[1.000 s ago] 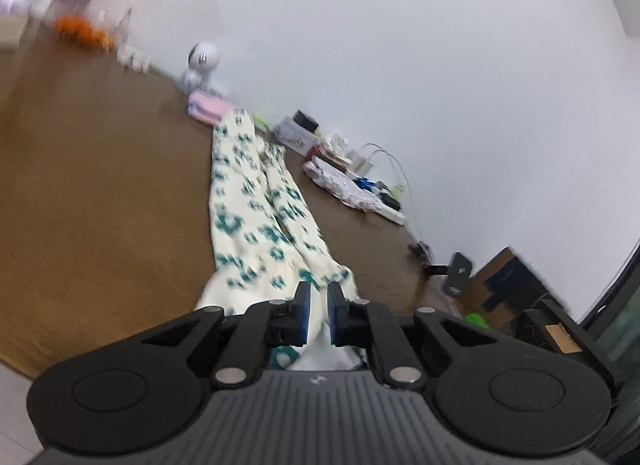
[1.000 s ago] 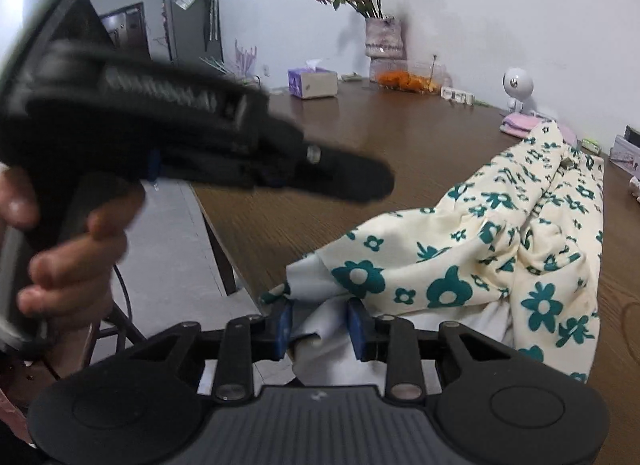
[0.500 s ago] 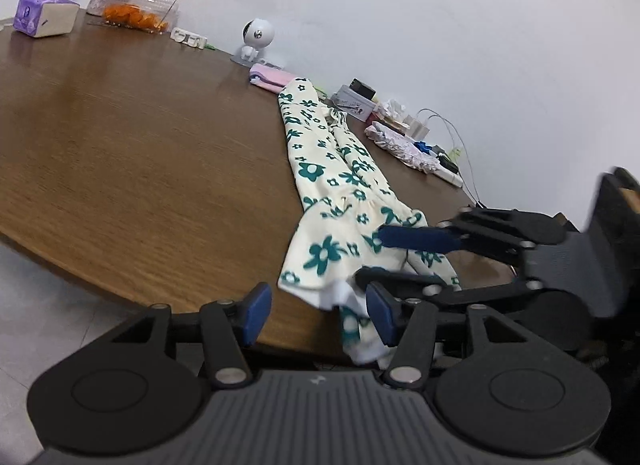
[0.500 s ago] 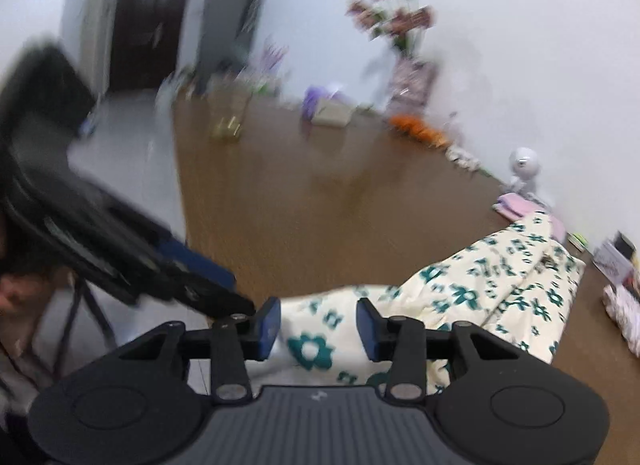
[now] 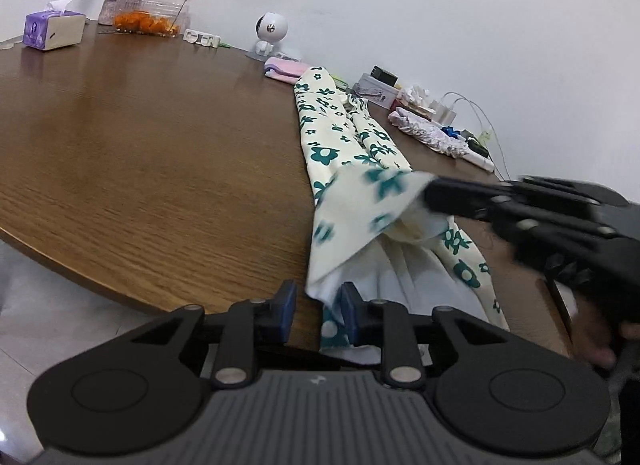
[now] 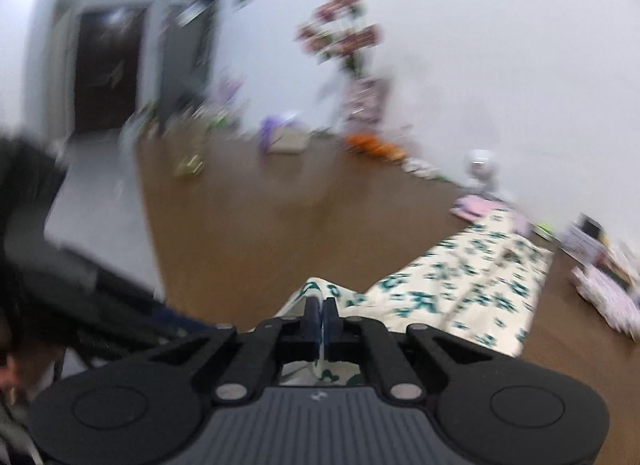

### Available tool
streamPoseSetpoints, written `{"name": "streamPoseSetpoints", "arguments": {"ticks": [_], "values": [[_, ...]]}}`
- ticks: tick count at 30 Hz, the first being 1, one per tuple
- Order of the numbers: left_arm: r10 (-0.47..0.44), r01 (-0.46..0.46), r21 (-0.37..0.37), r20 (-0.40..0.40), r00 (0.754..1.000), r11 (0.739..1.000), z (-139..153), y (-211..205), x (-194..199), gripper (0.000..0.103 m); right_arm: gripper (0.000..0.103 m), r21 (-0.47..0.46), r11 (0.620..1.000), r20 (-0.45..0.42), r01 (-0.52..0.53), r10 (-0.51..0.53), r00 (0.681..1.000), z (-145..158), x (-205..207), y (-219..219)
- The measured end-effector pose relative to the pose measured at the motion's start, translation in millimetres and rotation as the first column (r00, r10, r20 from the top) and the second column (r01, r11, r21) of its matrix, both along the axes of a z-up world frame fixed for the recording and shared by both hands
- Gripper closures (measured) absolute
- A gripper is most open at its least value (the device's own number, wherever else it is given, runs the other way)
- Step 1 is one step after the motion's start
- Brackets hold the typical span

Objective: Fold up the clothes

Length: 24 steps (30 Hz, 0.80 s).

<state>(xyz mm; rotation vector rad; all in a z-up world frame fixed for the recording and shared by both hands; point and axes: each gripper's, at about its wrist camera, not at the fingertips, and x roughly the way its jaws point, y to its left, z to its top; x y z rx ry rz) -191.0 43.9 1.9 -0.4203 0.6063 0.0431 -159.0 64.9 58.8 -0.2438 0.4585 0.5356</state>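
Cream trousers with green flowers (image 5: pixel 340 133) lie stretched along the brown table (image 5: pixel 140 145), their near end hanging over the front edge. My left gripper (image 5: pixel 318 311) is open at that edge, with a cloth corner between its blue pads (image 5: pixel 287 307). My right gripper (image 6: pixel 321 319) is shut on a fold of the trousers (image 6: pixel 460 285); in the left wrist view the right gripper (image 5: pixel 432 193) lifts that fold above the table. The right wrist view is blurred.
Along the far wall stand a tissue box (image 5: pixel 54 29), a tray of oranges (image 5: pixel 146 21), a small white robot figure (image 5: pixel 271 31), a folded pink cloth (image 5: pixel 284 69), boxes, a white cloth (image 5: pixel 428 131) and cables. The floor lies below the table's front edge.
My left gripper opened and let go of the trousers' end. My right gripper opened, then shut on a fold of cloth and is lifting it up and forward.
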Motion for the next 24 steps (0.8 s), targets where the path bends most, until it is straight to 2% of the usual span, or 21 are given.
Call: {"name": "streamPoseSetpoints", "arguments": {"ticks": [2, 4, 6, 8, 9, 11, 12, 16, 18, 21, 22, 24], "values": [[-0.005, 0.005, 0.004, 0.009, 1.0, 1.0, 1.2, -6.0, 3.1, 0.077, 0.102, 0.075, 0.994, -0.028, 0.073, -0.071, 0.997, -2.0, -0.5, -16.3], [-0.009, 0.009, 0.008, 0.018, 1.0, 1.0, 2.4, -12.1, 6.3, 0.076, 0.102, 0.113, 0.978, -0.061, 0.175, -0.169, 0.984, -9.6, -0.8, -32.6], [-0.022, 0.021, 0.037, 0.039, 0.999, 0.999, 5.1, -20.7, 7.5, 0.076, 0.102, 0.161, 0.942, -0.115, 0.293, -0.277, 0.954, -18.6, 3.5, -51.5], [-0.068, 0.062, 0.082, 0.073, 0.995, 0.995, 10.5, -32.6, 6.2, 0.076, 0.102, 0.234, 0.897, -0.192, 0.375, -0.336, 0.922, -25.0, 8.3, -69.3], [-0.105, 0.098, 0.087, 0.087, 0.991, 0.991, 13.3, -38.0, 5.9, 0.076, 0.102, 0.261, 0.878, -0.226, 0.402, -0.35, 0.909, -27.5, 10.0, -75.7], [-0.18, 0.169, 0.099, 0.115, 0.977, 0.981, 19.1, -48.8, 5.3, 0.072, 0.102, 0.268, 0.864, -0.255, 0.426, -0.363, 0.896, -33.6, 9.4, -81.9], [-0.198, 0.188, 0.096, 0.103, 0.975, 0.977, 18.3, -51.8, 8.4, 0.066, 0.102, 0.27, 0.858, -0.265, 0.436, -0.369, 0.891, -36.6, 9.5, -84.3], [-0.246, 0.244, 0.073, 0.019, 0.969, 0.967, 9.2, -60.3, 25.5, 0.065, 0.101, 0.311, 0.831, -0.328, 0.462, -0.363, 0.872, -45.1, 15.9, -94.7], [-0.263, 0.263, 0.065, 0.0, 0.965, 0.963, 2.6, -60.9, 28.0, 0.062, 0.096, 0.302, 0.847, -0.318, 0.436, -0.342, 0.884, -43.5, 11.8, -95.1], [-0.301, 0.3, 0.058, 0.003, 0.954, 0.952, 1.8, -60.3, 24.9, 0.049, 0.091, 0.32, 0.877, -0.274, 0.359, -0.277, 0.921, -33.6, -3.7, -88.3], [-0.31, 0.31, 0.06, 0.002, 0.951, 0.949, 1.7, -59.0, 23.2, 0.047, 0.083, 0.33, 0.882, -0.26, 0.337, -0.259, 0.93, -30.1, -7.2, -87.6], [-0.326, 0.326, 0.086, -0.009, 0.945, 0.942, 1.7, -60.1, 20.0, 0.047, 0.082, 0.343, 0.895, -0.233, 0.286, -0.214, 0.949, -24.6, -5.1, -78.4]]}}
